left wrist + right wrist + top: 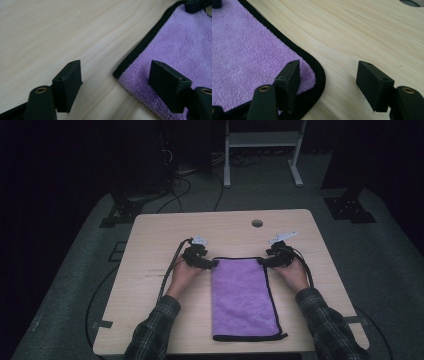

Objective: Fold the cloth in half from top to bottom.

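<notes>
A purple towel point(243, 296) with black edging lies folded into a long strip on the pale wooden worktop point(150, 235), and a tool sits at each of its two far corners. The left tool point(206, 263) is at the towel's far left corner and the right tool point(266, 261) at its far right corner, each carried by a hand in a plaid sleeve coming in from the near edge of the worktop.

In the left gripper view the left tool point(115, 82) has its jaws apart, straddling the towel's point(175, 47) corner: one jaw stands over bare wood, the other over the purple pile, with the black edging running between them. Neither jaw presses the cloth from both sides, so nothing is clamped. At the far end of the towel, ahead of this tool, a dark bit of the other tool shows at the opposite corner.

In the right gripper view the right tool point(328, 82) also has its jaws apart. One jaw rests over the purple pile just inside the rounded black-edged corner of the towel point(244, 57), the other stands over bare worktop point(362, 32) beside it; the corner lies between them, ungripped.

Beyond both tools, towards the far edge of the worktop, a round cable hole point(257, 223) is set into the wood
</notes>
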A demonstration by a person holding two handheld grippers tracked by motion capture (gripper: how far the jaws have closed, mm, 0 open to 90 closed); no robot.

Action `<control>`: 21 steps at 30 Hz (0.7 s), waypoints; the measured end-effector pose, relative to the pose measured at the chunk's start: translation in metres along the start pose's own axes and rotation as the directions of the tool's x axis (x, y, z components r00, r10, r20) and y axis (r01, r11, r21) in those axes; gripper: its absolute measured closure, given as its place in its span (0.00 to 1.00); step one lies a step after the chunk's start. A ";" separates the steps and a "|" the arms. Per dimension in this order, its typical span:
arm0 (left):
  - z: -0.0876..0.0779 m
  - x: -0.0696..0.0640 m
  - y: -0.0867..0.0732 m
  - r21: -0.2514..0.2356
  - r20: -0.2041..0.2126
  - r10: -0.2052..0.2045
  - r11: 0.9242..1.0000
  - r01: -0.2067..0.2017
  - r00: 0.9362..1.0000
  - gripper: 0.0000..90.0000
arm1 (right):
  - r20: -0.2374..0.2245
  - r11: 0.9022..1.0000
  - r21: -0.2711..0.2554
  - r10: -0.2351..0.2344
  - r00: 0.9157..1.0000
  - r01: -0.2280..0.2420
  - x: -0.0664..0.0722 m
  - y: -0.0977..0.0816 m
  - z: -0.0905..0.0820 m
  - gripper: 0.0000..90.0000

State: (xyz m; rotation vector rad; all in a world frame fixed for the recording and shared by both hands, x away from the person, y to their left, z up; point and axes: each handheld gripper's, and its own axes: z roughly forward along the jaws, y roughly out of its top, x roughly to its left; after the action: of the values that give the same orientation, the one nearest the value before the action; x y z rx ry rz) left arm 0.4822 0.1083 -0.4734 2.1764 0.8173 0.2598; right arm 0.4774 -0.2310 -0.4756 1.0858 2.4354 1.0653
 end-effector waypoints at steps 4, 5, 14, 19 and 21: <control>0.001 -0.002 -0.001 0.011 0.015 0.022 1.000 -0.022 1.000 0.35 | -0.015 1.000 -0.004 -0.010 1.000 0.010 -0.001 -0.003 0.000 0.39; 0.001 -0.003 -0.001 0.013 0.015 0.027 1.000 -0.028 1.000 0.37 | -0.018 1.000 -0.002 -0.011 1.000 0.011 0.000 -0.003 -0.001 0.42; 0.001 -0.008 0.000 0.016 0.068 0.072 0.997 -0.073 0.995 0.62 | -0.060 0.999 0.021 -0.027 0.998 0.029 0.011 -0.002 -0.004 0.71; 0.002 -0.010 0.001 0.026 0.115 0.056 0.998 -0.060 0.992 0.82 | -0.096 1.000 0.025 0.001 0.995 0.001 0.011 -0.003 -0.004 0.86; 0.002 -0.010 0.002 0.034 0.119 0.046 0.998 -0.050 0.992 0.87 | -0.103 1.000 0.023 0.011 0.995 -0.009 0.011 -0.003 -0.004 0.89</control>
State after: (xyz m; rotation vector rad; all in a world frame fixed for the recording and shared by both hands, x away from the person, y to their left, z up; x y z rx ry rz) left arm 0.4759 0.1001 -0.4725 2.2247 0.7091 0.1390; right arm 0.4660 -0.2263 -0.4745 1.0764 2.5299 1.1263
